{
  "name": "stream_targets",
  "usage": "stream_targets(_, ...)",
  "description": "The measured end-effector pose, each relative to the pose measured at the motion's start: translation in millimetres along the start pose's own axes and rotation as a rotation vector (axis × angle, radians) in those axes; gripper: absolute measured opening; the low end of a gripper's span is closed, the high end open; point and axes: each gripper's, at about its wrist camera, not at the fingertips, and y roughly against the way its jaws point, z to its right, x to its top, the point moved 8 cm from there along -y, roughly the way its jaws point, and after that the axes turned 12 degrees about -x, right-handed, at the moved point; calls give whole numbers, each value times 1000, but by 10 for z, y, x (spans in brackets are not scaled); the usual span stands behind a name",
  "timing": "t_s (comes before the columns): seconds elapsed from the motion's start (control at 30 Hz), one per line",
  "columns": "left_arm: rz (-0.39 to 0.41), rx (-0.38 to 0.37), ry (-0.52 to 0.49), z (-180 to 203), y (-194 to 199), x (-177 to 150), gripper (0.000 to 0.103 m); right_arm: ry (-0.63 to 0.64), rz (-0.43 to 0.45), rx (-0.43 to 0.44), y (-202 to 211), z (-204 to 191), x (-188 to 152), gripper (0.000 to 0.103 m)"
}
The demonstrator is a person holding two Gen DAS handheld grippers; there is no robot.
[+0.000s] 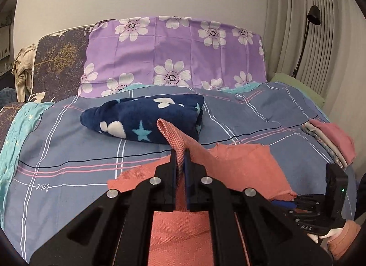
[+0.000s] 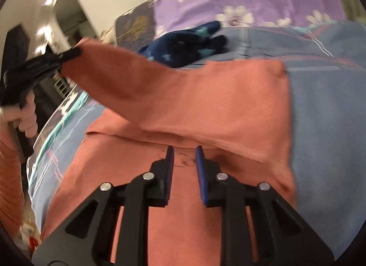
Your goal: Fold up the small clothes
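Now a corner is lifted for the fold.
On the blue checked bed (image 1: 68, 156), before the navy star-print fleece bundle (image 1: 141, 117), the left hand-held gripper (image 1: 180, 154) pinches the salmon woven cloth (image 2: 205, 96); the right hand-held gripper (image 2: 184, 151) sits narrowly parted, unclamped, so the cloth may drag and crease.

The bed (image 1: 68, 163) is viewed obliquely downward from both wrist cameras at close range; the salmon cloth (image 1: 240, 165) is shared by the 2 views.
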Motion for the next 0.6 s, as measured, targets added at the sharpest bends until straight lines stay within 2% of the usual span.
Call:
stream_targets(0.07,8,-9,-9,62,3,52,5,2,-20,-45,-118,3,60,21)
stream_targets(0.1,13,-11,-14,84,25,54,5,-30,-14,-110,-159,108,106,20)
stream_targets(0.13,15,-13,-21,113,43,62,5,-75,-8,-167,-168,217,130,14)
stream_targets(0.2,38,-19,-39,169,111,91,5,-214,23,-278,-83,542,132,14)
stream_targets(0.27,44,-23,-50,194,135,88,5,-290,45,-366,25,775,76,23)
stream_targets(0.43,8,-12,-20,75,24,-43,5,-325,39,-305,83,854,-13,25)
stream_targets(0.6,-23,10,4,-114,1,-187,5,-218,48,-304,201,623,-78,27)
